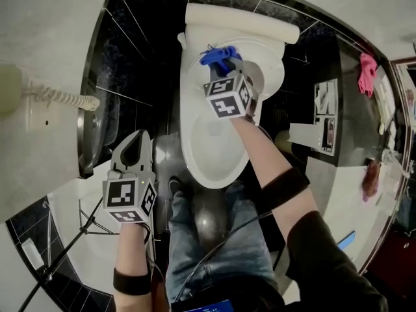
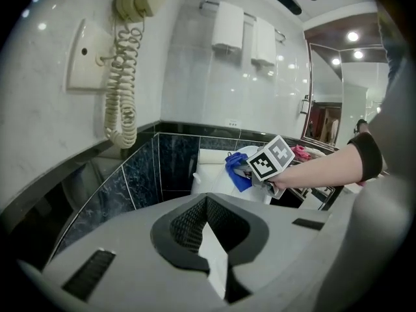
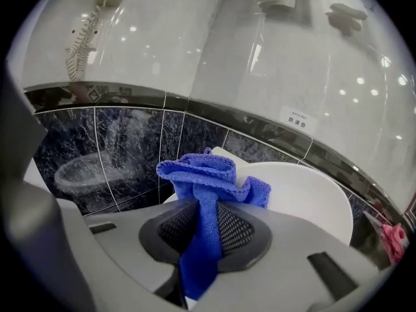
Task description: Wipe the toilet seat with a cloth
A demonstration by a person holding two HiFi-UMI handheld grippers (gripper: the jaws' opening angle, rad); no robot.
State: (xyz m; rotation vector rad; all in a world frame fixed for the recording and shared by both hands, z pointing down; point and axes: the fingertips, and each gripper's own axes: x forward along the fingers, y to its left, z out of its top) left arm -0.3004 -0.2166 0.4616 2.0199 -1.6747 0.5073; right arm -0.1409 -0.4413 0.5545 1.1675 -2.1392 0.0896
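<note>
The white toilet [image 1: 218,145] stands in the middle of the head view, its tank [image 1: 240,21] against the black tiled wall. My right gripper [image 1: 225,67] hangs over the back of the seat, near the tank, and is shut on a bunched blue cloth [image 1: 219,55]. In the right gripper view the cloth [image 3: 208,181] runs down between the jaws of the right gripper [image 3: 207,233], with a white curved part of the toilet [image 3: 305,194] behind it. My left gripper [image 1: 134,145] is held left of the bowl, shut and empty. The left gripper view shows its closed jaws [image 2: 209,236], the cloth [image 2: 235,168] and the toilet [image 2: 214,174] beyond.
A wall phone with a coiled cord [image 1: 58,96] hangs on the left wall, above a round metal bin [image 1: 91,132]. A counter on the right carries a pink cloth [image 1: 367,73]. White towels [image 2: 227,25] hang on a rack. The person's legs [image 1: 214,246] stand before the bowl.
</note>
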